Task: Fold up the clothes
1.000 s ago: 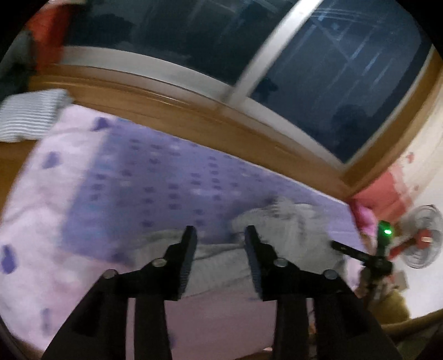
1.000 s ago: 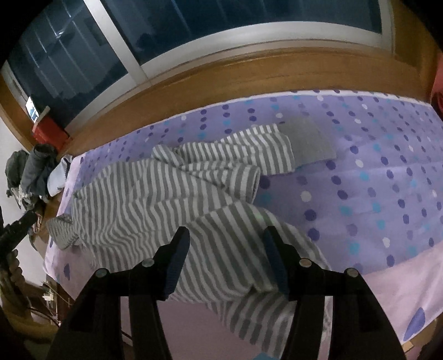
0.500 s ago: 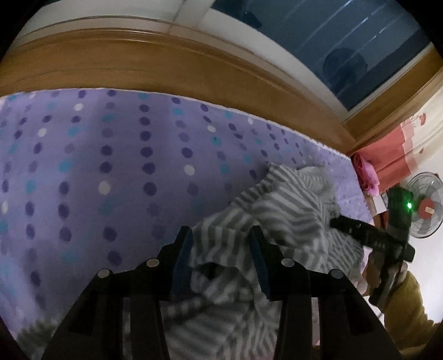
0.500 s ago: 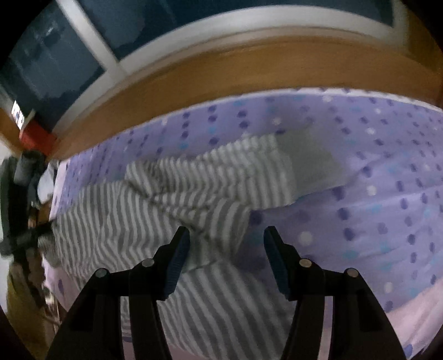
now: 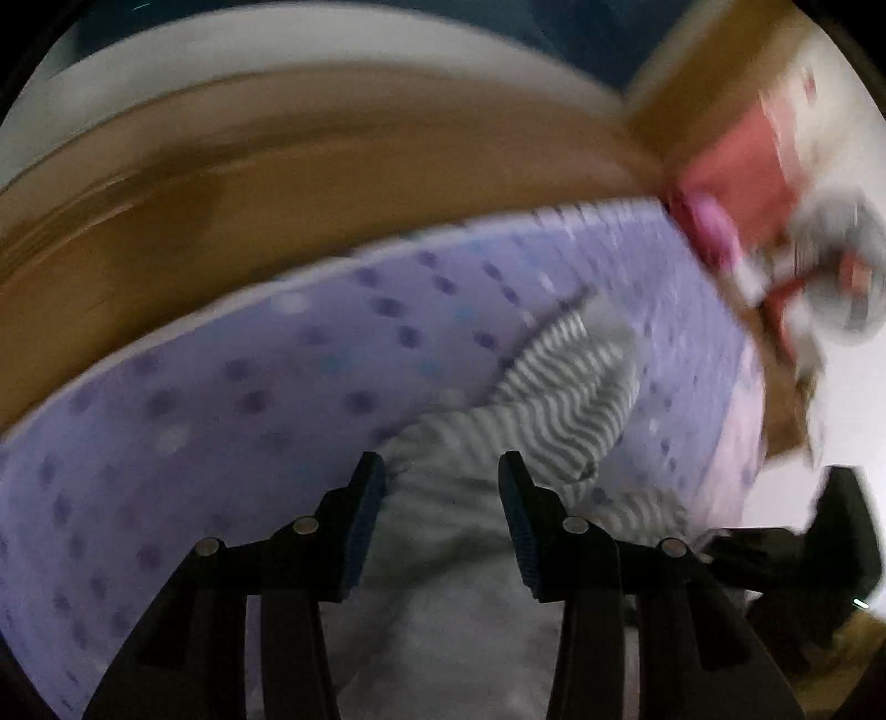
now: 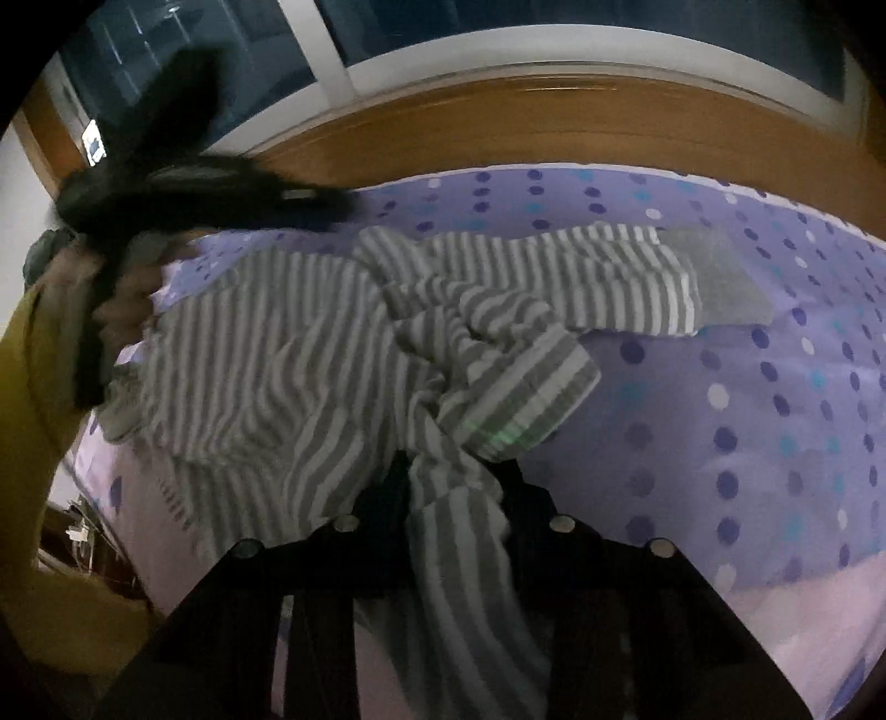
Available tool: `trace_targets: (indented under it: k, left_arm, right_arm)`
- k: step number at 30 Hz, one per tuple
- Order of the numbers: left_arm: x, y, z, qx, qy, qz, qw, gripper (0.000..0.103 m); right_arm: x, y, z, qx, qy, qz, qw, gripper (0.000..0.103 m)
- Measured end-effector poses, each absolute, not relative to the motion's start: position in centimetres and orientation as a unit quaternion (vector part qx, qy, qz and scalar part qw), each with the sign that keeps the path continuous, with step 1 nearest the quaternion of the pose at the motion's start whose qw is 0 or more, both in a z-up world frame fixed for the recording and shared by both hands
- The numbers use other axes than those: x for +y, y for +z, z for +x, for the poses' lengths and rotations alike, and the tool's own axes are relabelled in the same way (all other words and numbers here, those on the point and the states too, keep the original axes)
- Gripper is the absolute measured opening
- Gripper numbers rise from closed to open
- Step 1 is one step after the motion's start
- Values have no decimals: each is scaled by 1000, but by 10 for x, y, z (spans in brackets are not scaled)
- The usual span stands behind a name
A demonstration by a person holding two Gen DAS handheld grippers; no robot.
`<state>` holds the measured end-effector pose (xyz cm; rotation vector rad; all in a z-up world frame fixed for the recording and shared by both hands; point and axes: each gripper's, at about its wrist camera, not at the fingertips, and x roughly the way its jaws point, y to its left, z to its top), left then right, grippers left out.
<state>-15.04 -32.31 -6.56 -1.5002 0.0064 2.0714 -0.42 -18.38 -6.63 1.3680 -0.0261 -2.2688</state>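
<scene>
A grey-and-white striped garment (image 6: pixel 288 354) lies crumpled on a bed covered with a purple polka-dot sheet (image 6: pixel 747 399). In the right wrist view it spreads from the centre out toward nine o'clock, with a striped sleeve ending in a plain grey cuff (image 6: pixel 714 277) reaching toward two o'clock.

The right gripper (image 6: pixel 451 487) sits at six o'clock in its own view, and its jaws are closing with a bunched fold of the striped fabric between them; the cloth is gathered tight at the fingers and drapes down over the gripper body. A faint green glow falls on the fabric just above the grip.

The left gripper (image 5: pixel 440 498) points down over the garment in a blurred view, jaws parted, with pale cloth showing through the gap and nothing pinched by the pads. A striped fold (image 5: pixel 565 404) lies just past it toward one o'clock.

In the right wrist view, the left gripper's black body appears blurred at ten o'clock, with a hand (image 6: pixel 119 310) and a mustard-yellow sleeve (image 6: pixel 33 443) below it. A wooden ledge (image 6: pixel 554 122) and dark window (image 6: pixel 554 22) run along twelve o'clock.
</scene>
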Motion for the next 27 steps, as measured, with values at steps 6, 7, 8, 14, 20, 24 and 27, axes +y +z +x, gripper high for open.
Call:
trace_targets:
  k: [6, 7, 8, 14, 20, 24, 27]
  left_arm:
    - [-270, -83, -148, 140, 764, -562, 284, 53]
    - [-265, -84, -145, 154, 762, -560, 285, 56]
    - [-260, -85, -143, 169, 762, -557, 283, 56]
    - [-254, -85, -131, 190, 778, -533, 275, 30]
    - [-298, -59, -130, 48, 803, -528, 271, 9]
    - [-345, -6, -123, -30, 847, -473, 240, 9]
    - [-381, 47, -109, -55, 885, -414, 206, 9]
  right_arm:
    - [-176, -66, 5, -41, -830, 504, 236, 30]
    - [-174, -67, 5, -48, -830, 504, 233, 30]
    - [-173, -68, 6, -51, -830, 505, 232, 30]
    - [-175, -72, 4, -47, -831, 507, 226, 35]
    - [-169, -73, 0, -48, -840, 493, 222, 21]
    - [-153, -49, -6, -64, -863, 456, 207, 14]
    - [-143, -22, -17, -65, -882, 420, 203, 14]
